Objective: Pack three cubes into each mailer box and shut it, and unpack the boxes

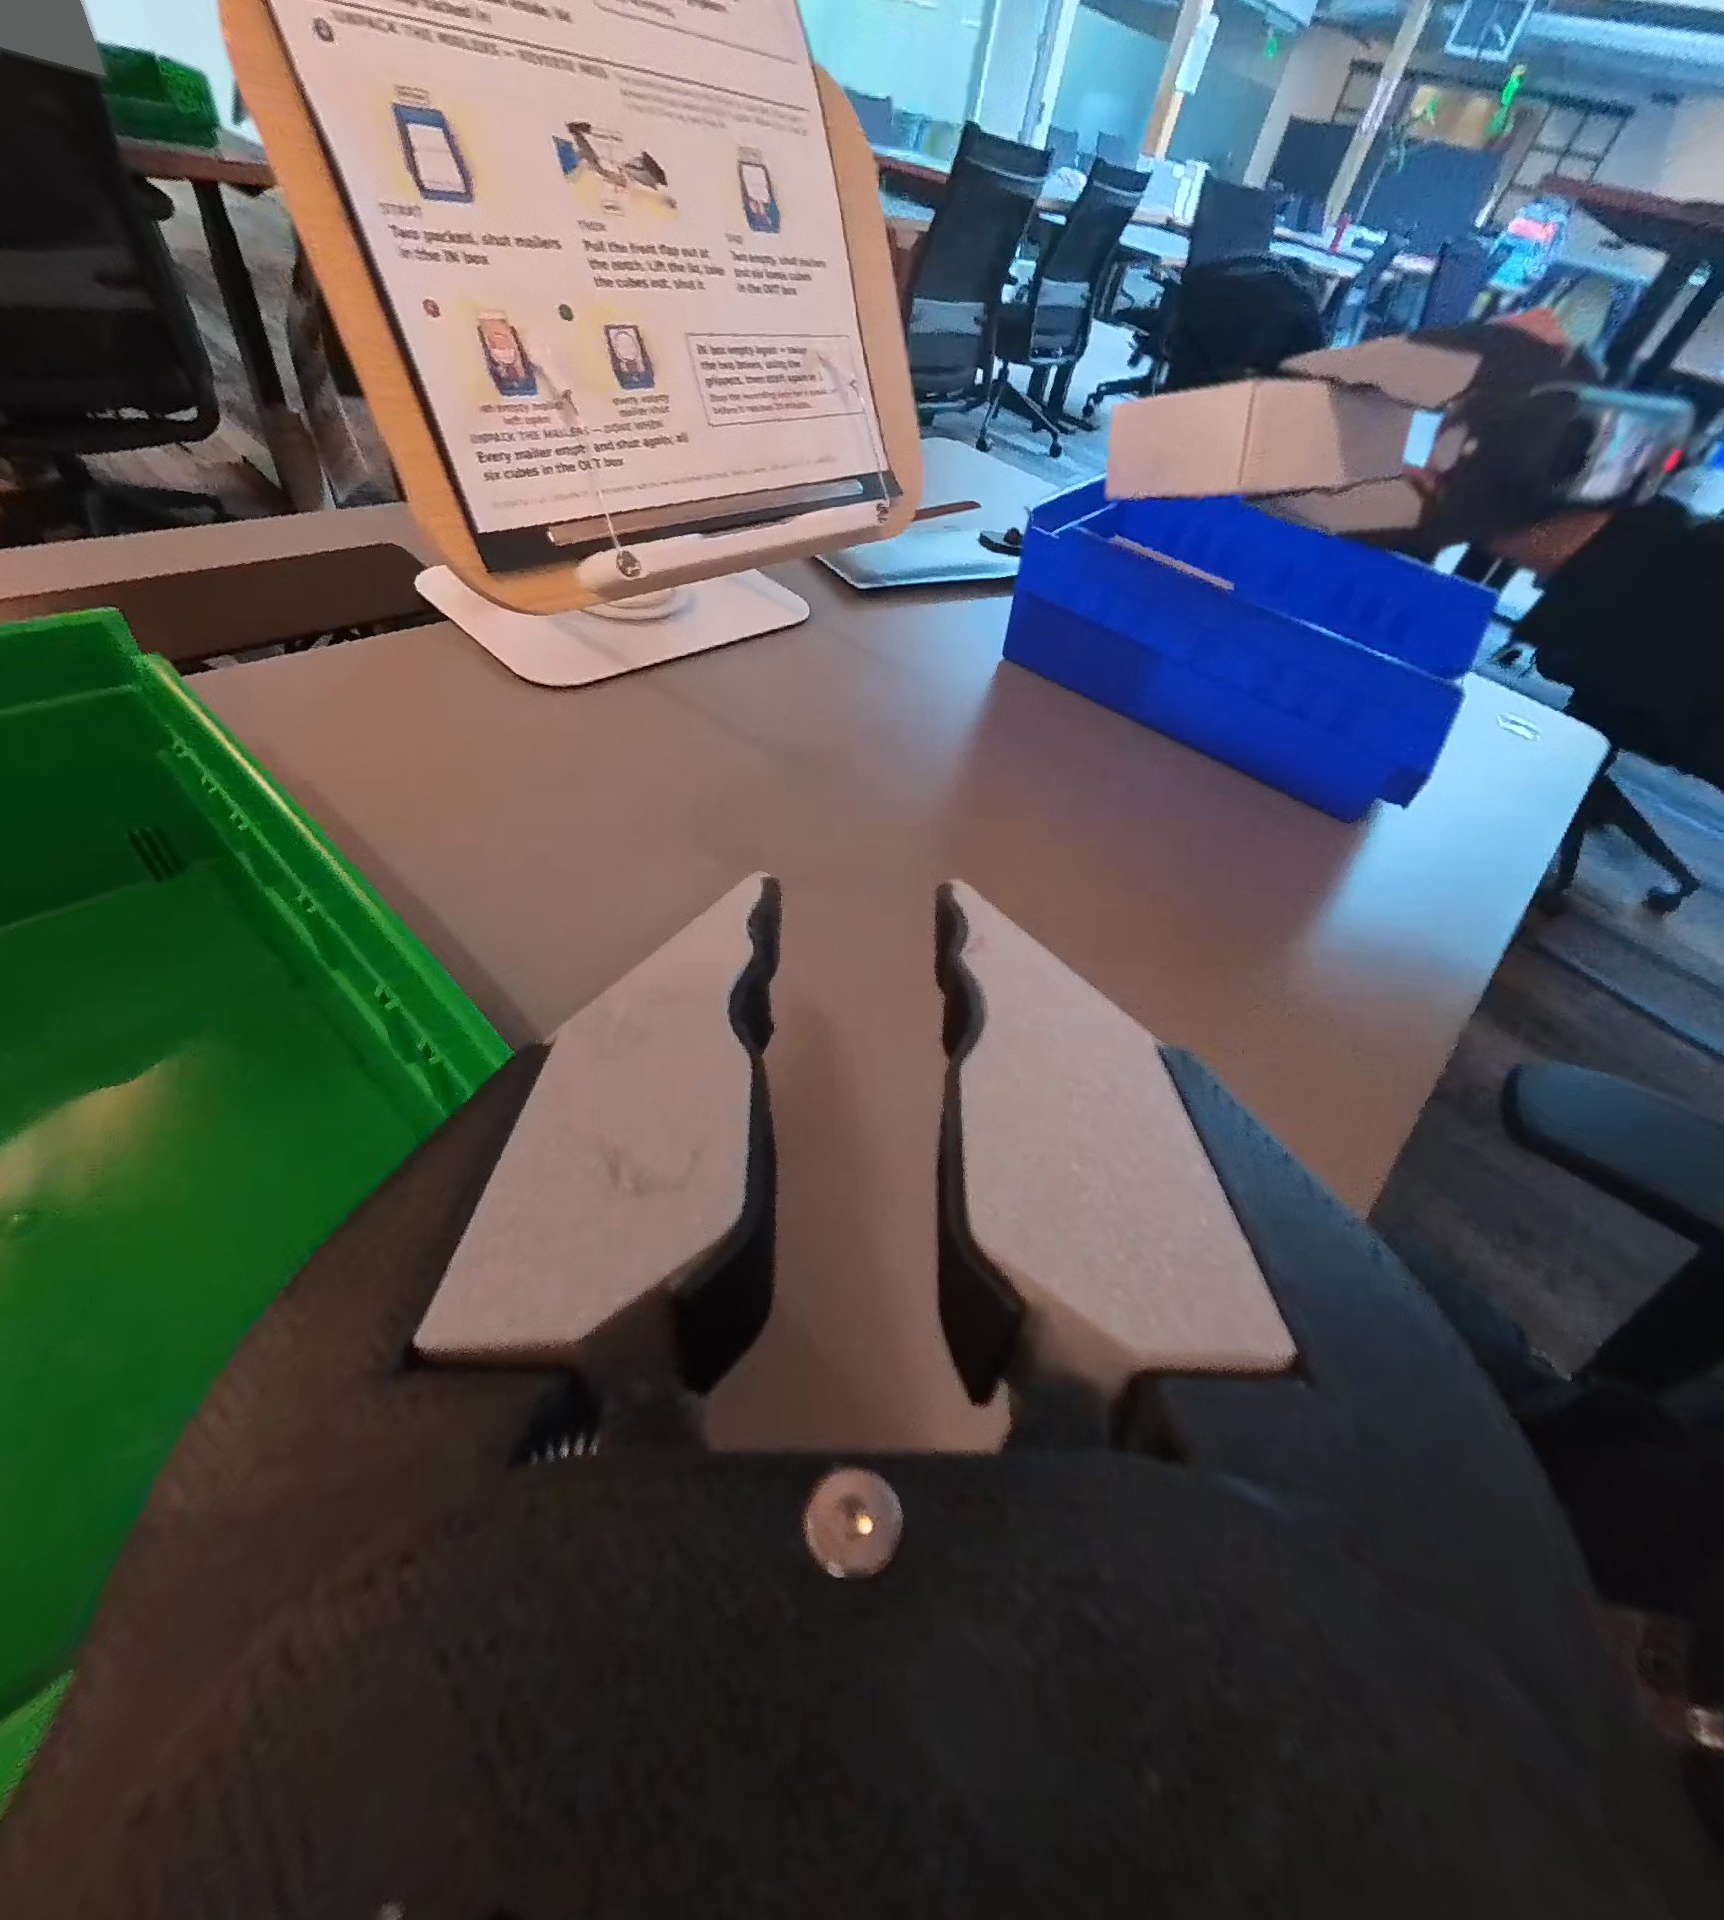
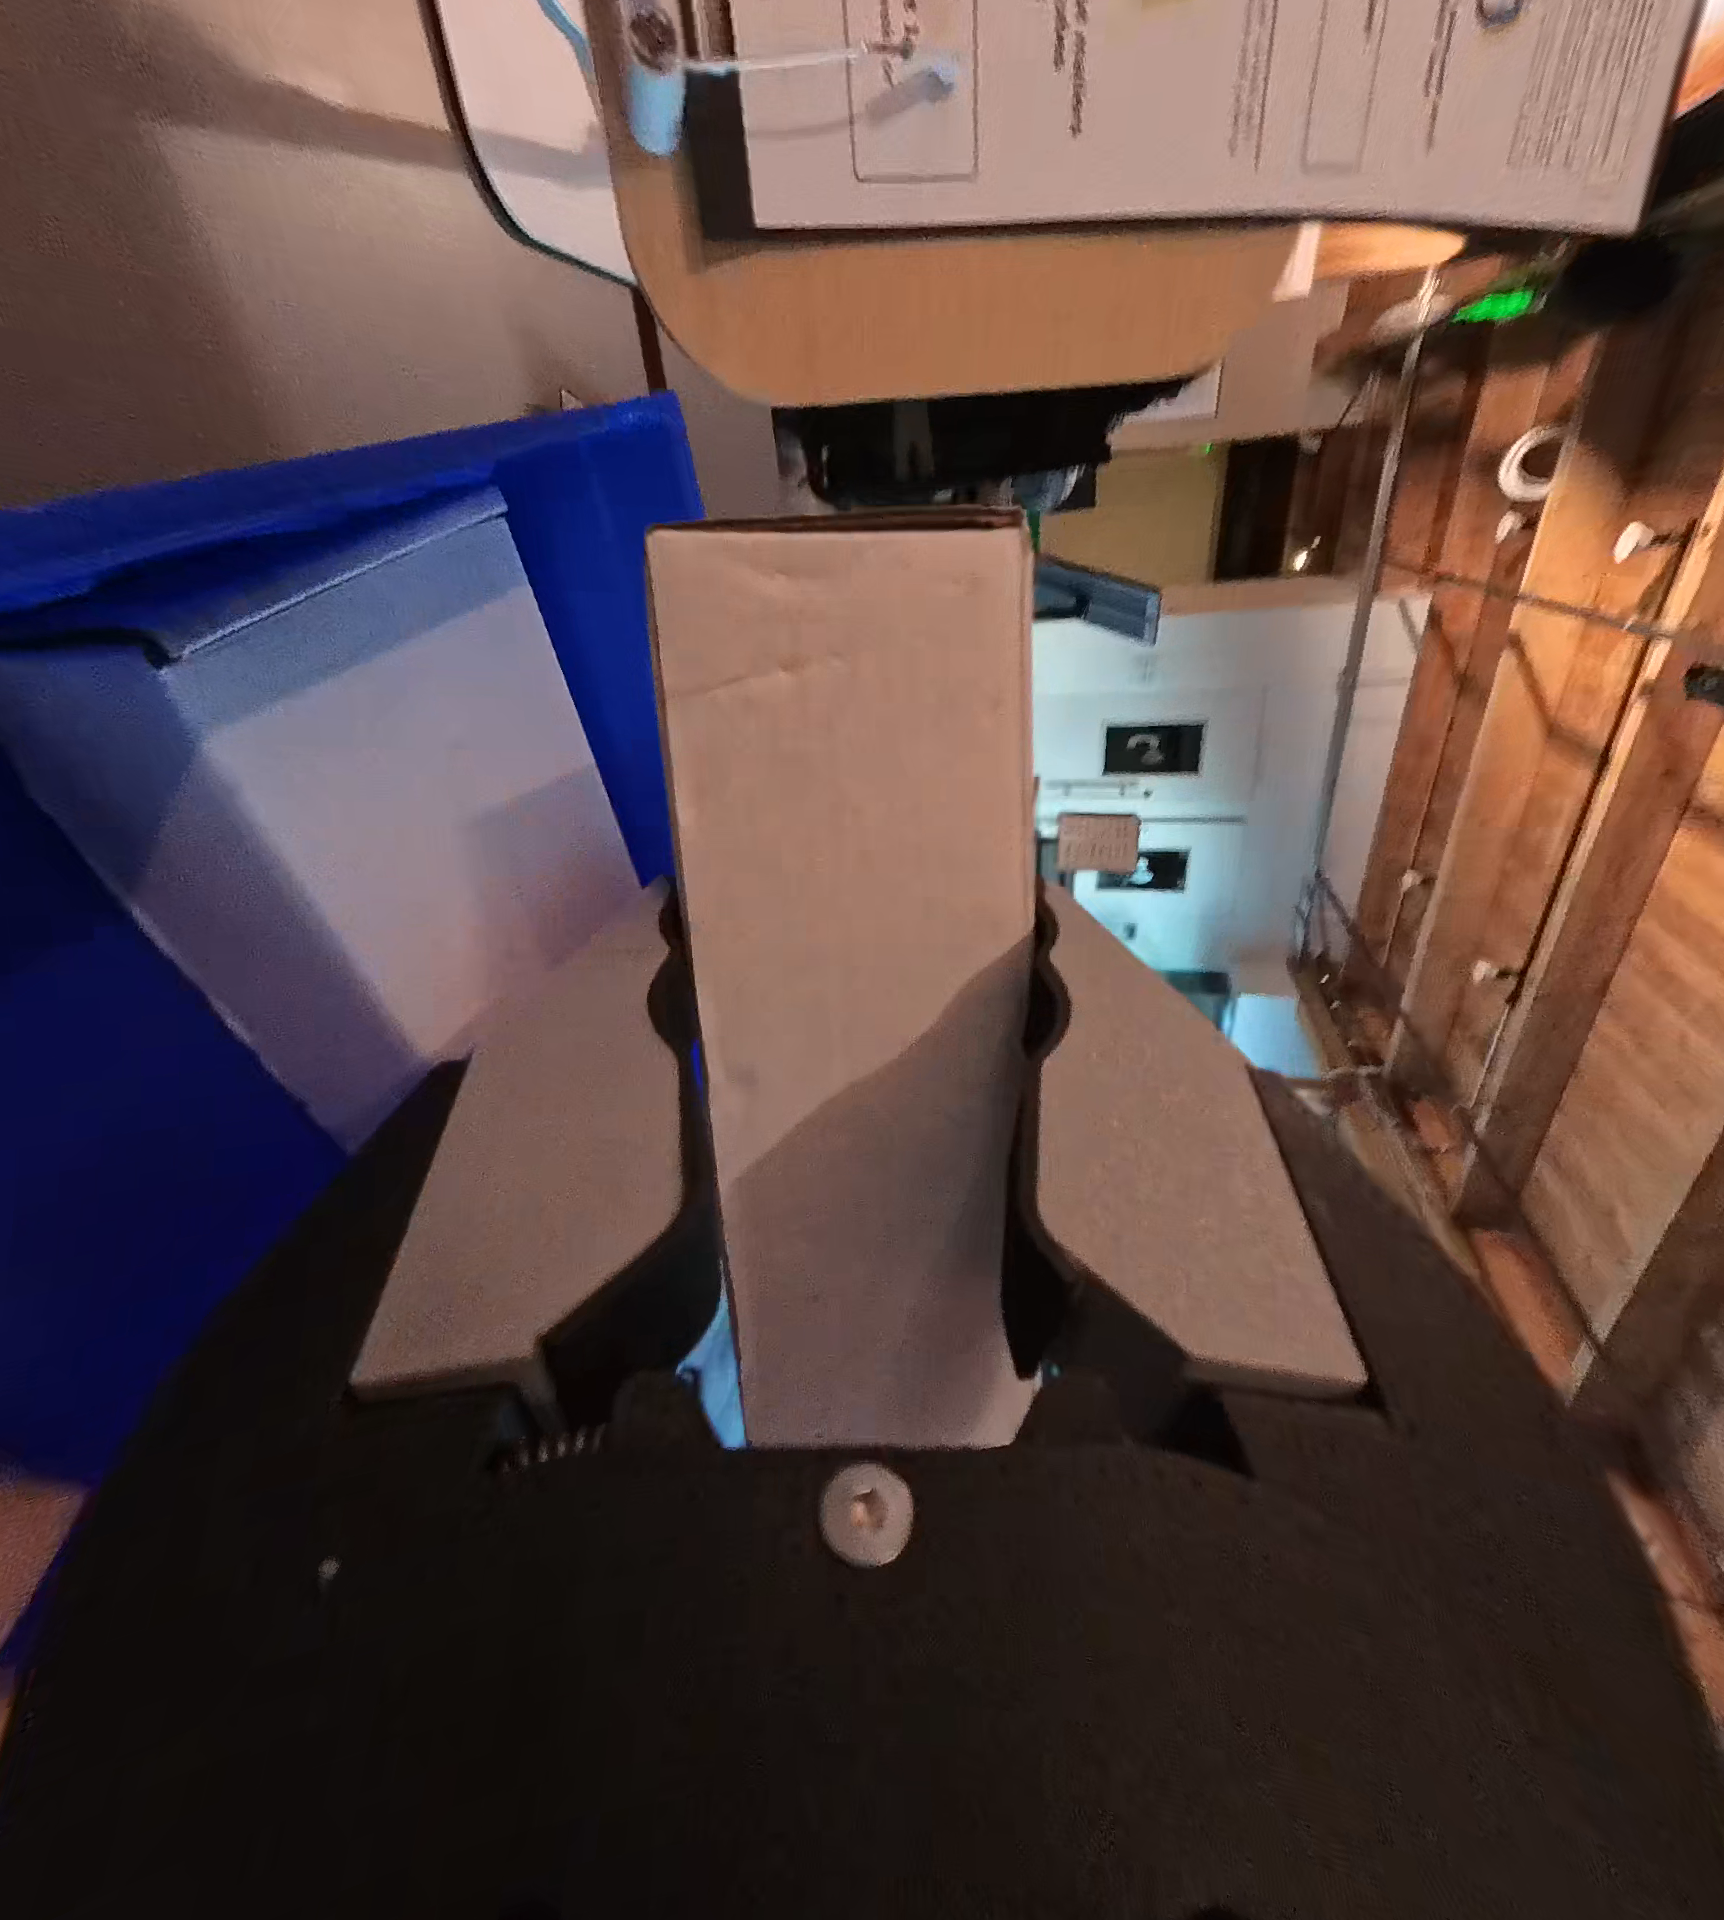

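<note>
Left wrist view: the left hand-held gripper [image 1: 856, 914] hangs spread and empty over the table [image 1: 837, 790]; a green bin [image 1: 110, 935] lies at nine o'clock; a blue bin [image 1: 1242, 644] at two o'clock, the mailer box [image 1: 1263, 426] above it. Right wrist view: the right hand-held gripper [image 2: 853, 935] pinches the mailer box [image 2: 837, 779]; a second mailer box [image 2: 318, 790] lies in the blue bin [image 2: 58, 1039] at nine o'clock.

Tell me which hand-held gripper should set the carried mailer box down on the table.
Right hand-held gripper: it already clamps the mailer box above the blue bin. The left is open and empty.
</note>
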Demonstrator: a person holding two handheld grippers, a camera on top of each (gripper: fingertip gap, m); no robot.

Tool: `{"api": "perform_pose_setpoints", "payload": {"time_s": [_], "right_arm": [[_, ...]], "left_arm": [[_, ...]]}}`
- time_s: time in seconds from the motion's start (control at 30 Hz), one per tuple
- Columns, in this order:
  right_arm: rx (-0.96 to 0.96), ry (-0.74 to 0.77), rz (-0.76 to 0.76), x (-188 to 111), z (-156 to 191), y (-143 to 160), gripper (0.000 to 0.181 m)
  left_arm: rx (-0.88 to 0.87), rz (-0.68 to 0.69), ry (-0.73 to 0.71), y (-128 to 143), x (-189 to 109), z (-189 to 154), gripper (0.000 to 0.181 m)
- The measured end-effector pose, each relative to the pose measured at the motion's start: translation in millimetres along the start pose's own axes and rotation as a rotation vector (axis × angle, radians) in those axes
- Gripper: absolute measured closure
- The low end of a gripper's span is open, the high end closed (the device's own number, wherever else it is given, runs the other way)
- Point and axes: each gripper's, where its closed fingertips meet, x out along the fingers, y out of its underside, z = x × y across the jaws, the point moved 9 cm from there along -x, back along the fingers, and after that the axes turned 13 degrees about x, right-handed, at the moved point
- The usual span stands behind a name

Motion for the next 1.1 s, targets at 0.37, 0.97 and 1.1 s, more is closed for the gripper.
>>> {"api": "perform_pose_setpoints", "payload": {"time_s": [0.37, 0.97, 1.1], "right_arm": [[-0.034, -0.180, 0.045, 32, 47, 26, 0.114], [-0.116, -0.308, 0.509, 43, 41, 40, 0.092], [-0.040, -0.365, 0.566, 37, 32, 40, 0.088]], "left_arm": [[-0.009, 0.029, 0.020, 8, 6, 5, 0.156], [0.066, 0.104, 0.076, 7, 8, -9, 0.153], [0.104, 0.177, 0.082, 13, 3, -9, 0.149]]}}
